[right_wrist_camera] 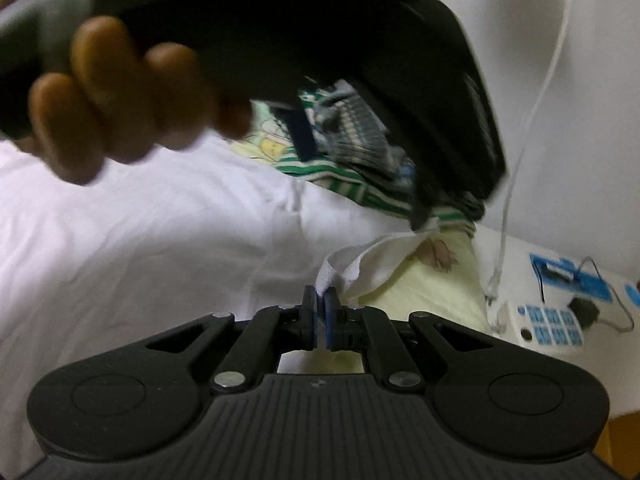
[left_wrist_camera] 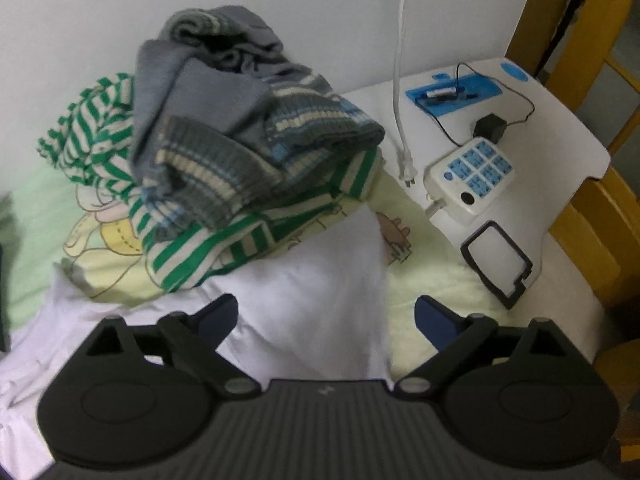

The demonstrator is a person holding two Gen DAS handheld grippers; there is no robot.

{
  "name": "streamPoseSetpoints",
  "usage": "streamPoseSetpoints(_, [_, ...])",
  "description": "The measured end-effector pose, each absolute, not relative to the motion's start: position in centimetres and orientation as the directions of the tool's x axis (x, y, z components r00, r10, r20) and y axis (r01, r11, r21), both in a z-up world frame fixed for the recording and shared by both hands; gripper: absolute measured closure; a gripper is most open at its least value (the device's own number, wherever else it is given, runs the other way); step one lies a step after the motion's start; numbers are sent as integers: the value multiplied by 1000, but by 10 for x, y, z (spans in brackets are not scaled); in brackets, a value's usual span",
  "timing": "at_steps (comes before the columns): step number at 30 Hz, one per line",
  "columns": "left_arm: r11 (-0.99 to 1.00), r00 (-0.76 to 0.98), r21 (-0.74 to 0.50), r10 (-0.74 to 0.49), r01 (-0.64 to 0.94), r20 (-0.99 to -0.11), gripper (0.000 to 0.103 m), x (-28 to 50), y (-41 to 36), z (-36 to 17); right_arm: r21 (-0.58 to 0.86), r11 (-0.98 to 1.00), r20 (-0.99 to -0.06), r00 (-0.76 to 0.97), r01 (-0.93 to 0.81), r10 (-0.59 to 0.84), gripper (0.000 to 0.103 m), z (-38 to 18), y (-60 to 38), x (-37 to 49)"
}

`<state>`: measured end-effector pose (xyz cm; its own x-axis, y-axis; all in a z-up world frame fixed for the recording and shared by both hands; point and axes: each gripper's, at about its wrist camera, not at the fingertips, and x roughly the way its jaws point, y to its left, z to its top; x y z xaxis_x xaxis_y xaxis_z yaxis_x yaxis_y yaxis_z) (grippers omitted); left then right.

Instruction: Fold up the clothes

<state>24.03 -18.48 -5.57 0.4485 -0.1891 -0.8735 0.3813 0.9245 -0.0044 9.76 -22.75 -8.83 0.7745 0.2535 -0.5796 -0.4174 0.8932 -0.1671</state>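
White garment [right_wrist_camera: 160,232] spread on bed, corner pinched in closed right tongs [right_wrist_camera: 320,308]. Left tongs [left_wrist_camera: 326,314] wide open, empty, above garment, near striped clothes pile [left_wrist_camera: 224,152].

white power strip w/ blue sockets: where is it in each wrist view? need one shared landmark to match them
Left wrist: power strip sits right of centre, on the white side table, beside the bed.
Right wrist: power strip at the lower right edge, partly cropped by the fisheye rim.
Shared landmark: the hanging white cord, ending just left of the strip in both.
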Motion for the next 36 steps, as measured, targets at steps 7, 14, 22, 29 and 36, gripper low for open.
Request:
streamPoseSetpoints(7, [929,431,31,-141,368,-891,13,251,-190,-79,-183,872,-583,764,-454,275,100,-87,-224,96])
streamPoseSetpoints(14, [918,516,94,-130,385,-847,5,238,-186,-65,-174,875,-591,759,-451,274,100,-87,-228,95])
streamPoseSetpoints(22, [916,562,176,-64,362,-824,4,244,-186,-70,-177,876,-585,764,-448,273,99,-85,-224,95])
streamPoseSetpoints(29, [910,568,241,8,337,-823,3,251,-187,-87,-185,873,-587,763,-451,270,99,-87,-224,94])
streamPoseSetpoints(36, [916,603,232,-13,326,-798,3,245,-180,-77,-179,876,-589,762,-448,269,100,-88,-224,95])
